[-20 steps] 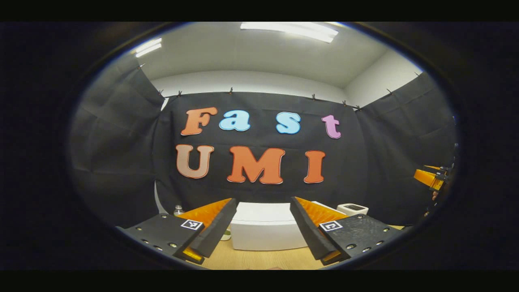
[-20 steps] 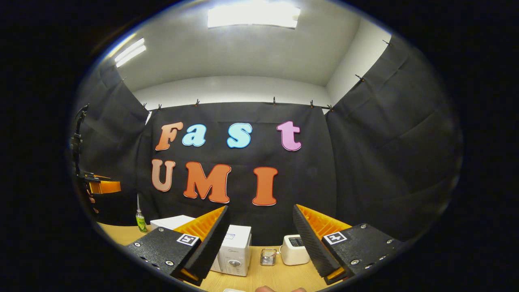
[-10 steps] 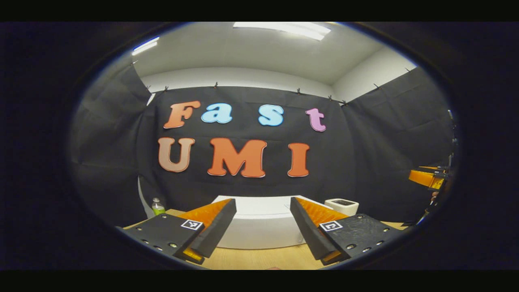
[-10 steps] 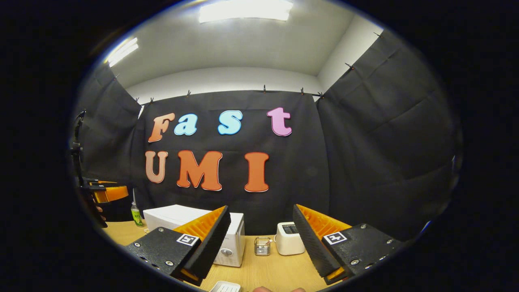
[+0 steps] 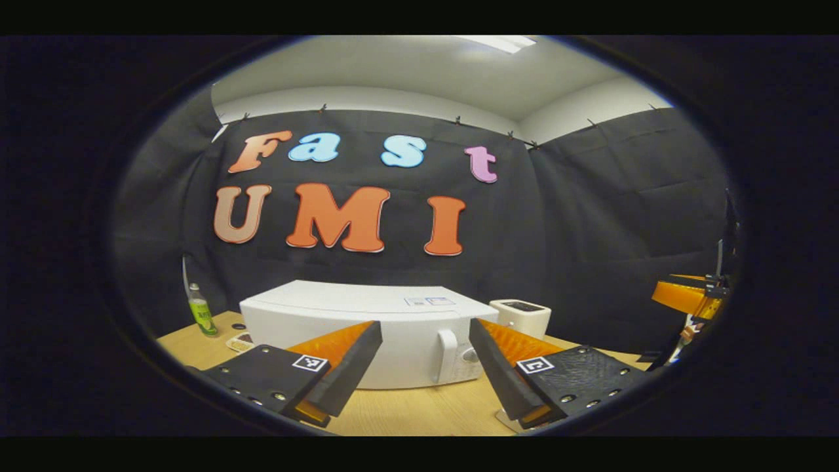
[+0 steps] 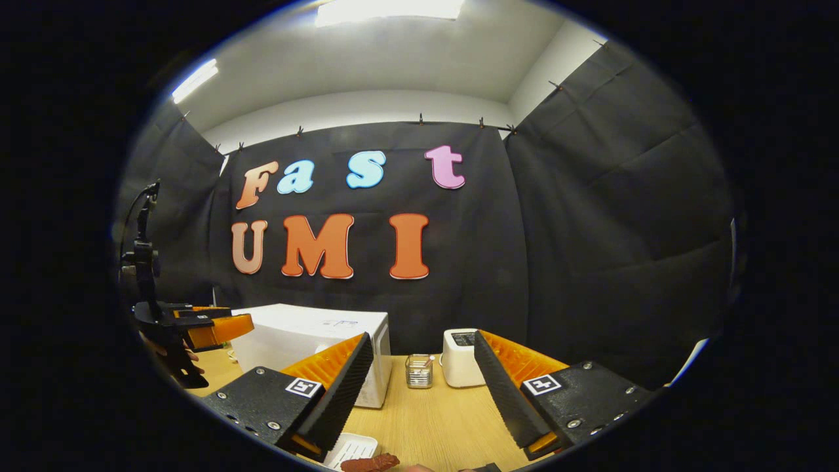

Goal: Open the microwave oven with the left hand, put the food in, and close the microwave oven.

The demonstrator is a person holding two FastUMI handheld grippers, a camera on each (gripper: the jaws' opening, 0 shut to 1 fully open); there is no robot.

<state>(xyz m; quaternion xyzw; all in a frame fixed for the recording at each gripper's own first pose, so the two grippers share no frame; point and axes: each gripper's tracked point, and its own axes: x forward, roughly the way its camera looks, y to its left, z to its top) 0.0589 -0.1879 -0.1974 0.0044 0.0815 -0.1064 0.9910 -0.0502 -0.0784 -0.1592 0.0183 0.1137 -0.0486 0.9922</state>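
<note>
Since a second ago both cameras have tipped downward, so more of the tabletop (image 6: 432, 419) has come into sight and the white microwave oven (image 5: 367, 328), earlier mostly hidden, now shows its whole front.

In the left gripper view, the left tongs (image 5: 419, 367) are spread wide and hold nothing. The microwave oven stands straight ahead of them, door shut, with its upright handle (image 5: 447, 354) and round knob (image 5: 469, 354) showing in the gap, nearer the right-hand finger. A white toaster (image 5: 521, 316) stands beyond that finger, and a green bottle (image 5: 202, 316) is far off past the other.

In the right gripper view, the right tongs (image 6: 419, 400) are also wide and empty. Just below them, at the near edge, a brown piece of food (image 6: 370, 463) lies beside a white tray (image 6: 351, 449). The left tongs appear again off to that view's left, beside the oven.

Risks, as a judgement: the handle is slim and sits off-centre, so a straight advance could land a finger on the knob or the door face. Pulling hard may drag the light oven across the tabletop. The food is partly cut off, so its grip is hard to judge.
</note>
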